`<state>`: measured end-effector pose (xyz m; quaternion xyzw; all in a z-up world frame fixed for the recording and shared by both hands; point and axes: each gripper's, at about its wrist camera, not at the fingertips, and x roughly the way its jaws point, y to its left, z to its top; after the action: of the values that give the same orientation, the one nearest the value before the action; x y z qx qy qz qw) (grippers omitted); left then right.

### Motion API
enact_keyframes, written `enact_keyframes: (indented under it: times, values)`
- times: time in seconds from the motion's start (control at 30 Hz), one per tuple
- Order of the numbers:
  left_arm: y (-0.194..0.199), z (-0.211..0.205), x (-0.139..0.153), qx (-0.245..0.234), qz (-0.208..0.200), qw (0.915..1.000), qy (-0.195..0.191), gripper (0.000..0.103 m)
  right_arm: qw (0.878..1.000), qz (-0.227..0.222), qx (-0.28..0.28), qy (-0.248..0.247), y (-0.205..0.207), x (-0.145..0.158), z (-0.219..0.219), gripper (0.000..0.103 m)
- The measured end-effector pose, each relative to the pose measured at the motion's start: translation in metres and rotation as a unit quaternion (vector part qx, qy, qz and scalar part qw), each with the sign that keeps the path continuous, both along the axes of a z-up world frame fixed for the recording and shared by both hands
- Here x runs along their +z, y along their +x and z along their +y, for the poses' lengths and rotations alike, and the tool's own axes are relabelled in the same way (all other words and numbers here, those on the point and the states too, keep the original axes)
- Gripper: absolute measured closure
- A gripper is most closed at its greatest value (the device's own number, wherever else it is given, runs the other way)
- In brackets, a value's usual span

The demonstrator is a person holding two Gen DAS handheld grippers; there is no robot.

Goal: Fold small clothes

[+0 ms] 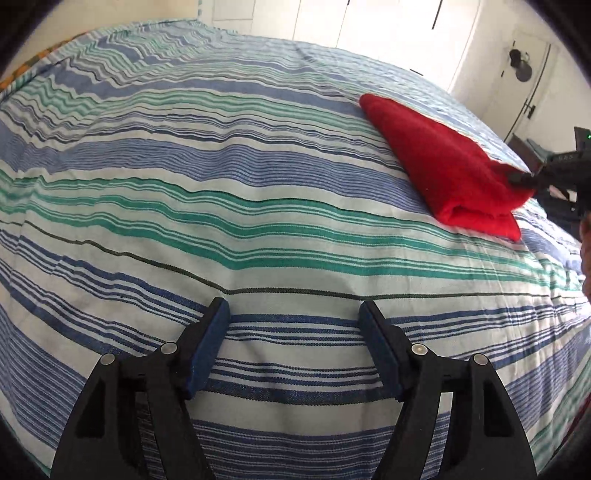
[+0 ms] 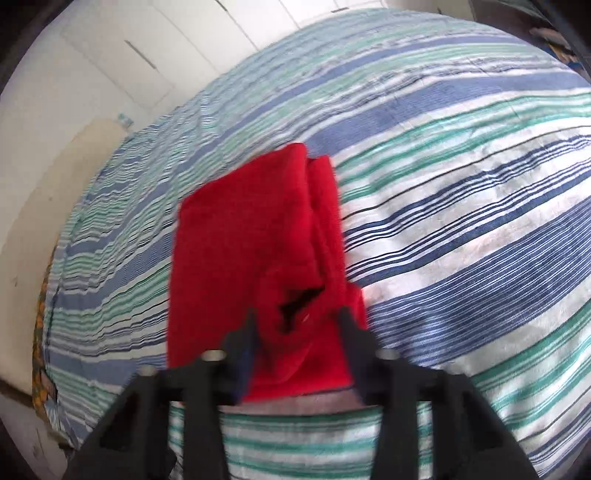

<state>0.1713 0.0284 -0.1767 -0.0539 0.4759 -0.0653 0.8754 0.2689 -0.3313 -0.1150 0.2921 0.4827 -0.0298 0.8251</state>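
Observation:
A folded red cloth [image 1: 443,166] lies on the striped bedspread [image 1: 221,221] at the right. My left gripper [image 1: 293,314] is open and empty, low over the bedspread, well left of the cloth. My right gripper [image 2: 297,321] shows in the left wrist view [image 1: 517,179] at the cloth's right end. In the right wrist view the red cloth [image 2: 251,243] fills the gap between the fingers [image 2: 349,325]; the near end is lifted and bunched there, and the jaws stand partly apart around it. The view is blurred.
The bed's far edge meets white wardrobe doors [image 1: 369,22]. A white door with a dark handle [image 1: 528,110] stands at the right. An orange patterned sheet [image 2: 40,332] shows at the bed's left edge.

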Motion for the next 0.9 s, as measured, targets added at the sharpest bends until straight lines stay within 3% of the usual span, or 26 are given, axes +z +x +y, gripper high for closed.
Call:
enact_keyframes:
  times: [0.07,0.13,0.17,0.23,0.3,0.37,0.47,0.6,0.67,0.77,0.83,0.9]
  values:
    - [0.0,0.001,0.001,-0.003,0.002,1.0,-0.002,0.029,0.996,-0.041,0.017,0.076,-0.005,0.019,-0.002,0.096]
    - [0.001,-0.003,0.003,0.003,0.008,1.0,0.004,0.029,0.982,-0.066,0.014,0.175,-0.017,0.027,-0.01,0.096]
    - [0.002,-0.006,0.005,0.009,0.011,0.9999,0.008,0.029,0.98,-0.063,0.005,0.188,-0.023,0.023,-0.012,0.096]
    - [0.005,-0.011,0.012,0.013,0.019,0.9997,0.006,0.031,0.989,-0.009,-0.022,0.146,-0.027,-0.007,-0.025,0.096]
    - [0.009,-0.02,0.026,0.006,0.016,0.9998,-0.009,0.034,0.99,0.047,-0.032,0.128,-0.027,-0.043,-0.034,0.096]
    - [0.015,-0.03,0.044,-0.002,-0.005,0.9999,-0.016,0.034,0.99,0.04,-0.016,0.135,-0.025,-0.05,-0.035,0.095]
    - [0.041,-0.057,0.074,-0.023,-0.046,0.9985,-0.02,0.034,0.995,0.02,0.04,0.087,-0.022,-0.021,-0.026,0.074]
    - [0.09,-0.108,0.092,-0.058,-0.083,0.9946,-0.026,0.034,0.994,-0.043,0.083,-0.049,-0.023,0.05,-0.029,0.073]
    - [0.109,-0.138,0.086,-0.08,-0.095,0.9922,-0.01,0.034,0.989,-0.078,0.112,-0.052,0.001,0.077,-0.026,0.073]
    - [0.121,-0.174,0.054,-0.119,-0.064,0.9905,0.023,0.034,0.98,-0.11,0.168,-0.01,0.051,0.086,-0.009,0.073]
    - [0.118,-0.191,0.023,-0.152,-0.033,0.986,0.06,0.034,0.975,-0.113,0.19,0.014,0.083,0.065,-0.002,0.073]
    - [0.107,-0.195,0.01,-0.17,-0.045,0.9798,0.095,0.033,0.979,-0.071,0.191,-0.007,0.106,0.025,0.002,0.073]
